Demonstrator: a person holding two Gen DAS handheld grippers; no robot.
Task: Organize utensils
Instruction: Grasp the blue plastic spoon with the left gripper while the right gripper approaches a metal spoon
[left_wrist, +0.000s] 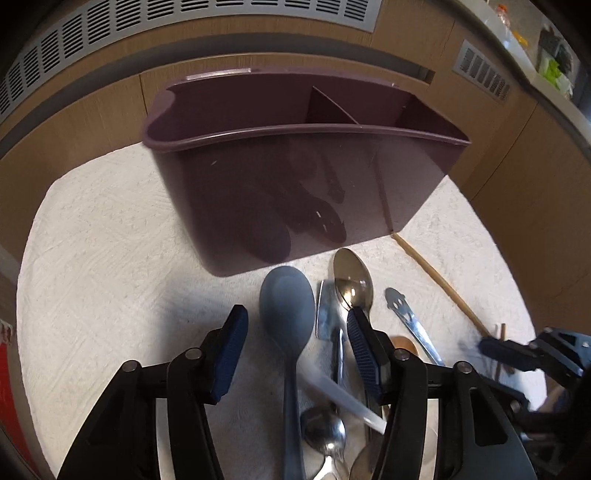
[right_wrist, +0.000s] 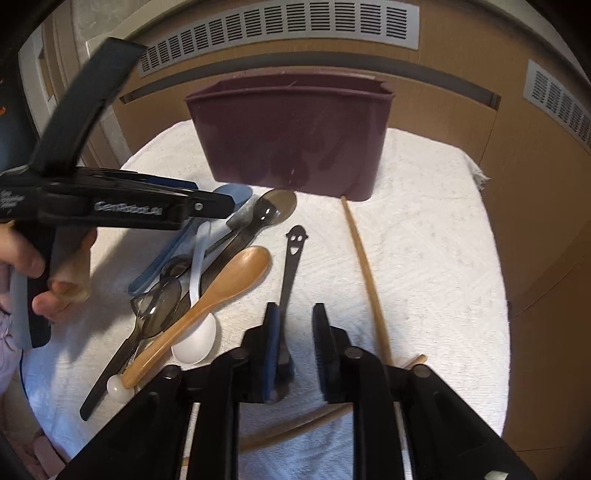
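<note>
A dark purple utensil caddy (left_wrist: 295, 177) with inner dividers stands on a white towel (left_wrist: 110, 258); it also shows in the right wrist view (right_wrist: 291, 140). Loose utensils lie in front of it: a blue silicone spoon (left_wrist: 286, 314), a steel spoon (left_wrist: 352, 278), a wooden spoon (right_wrist: 218, 291), a white plastic spoon (right_wrist: 195, 339), a smiley-face handled utensil (right_wrist: 291, 258) and chopsticks (right_wrist: 365, 280). My left gripper (left_wrist: 295, 328) is open above the blue spoon's neck. My right gripper (right_wrist: 295, 325) is open, its fingers astride the smiley utensil's handle.
Wooden cabinet panels with grey vent grilles (right_wrist: 280, 33) stand behind the towel. A second chopstick (right_wrist: 295, 428) lies near the towel's front. The left gripper body (right_wrist: 110, 206) and the hand holding it fill the left of the right wrist view.
</note>
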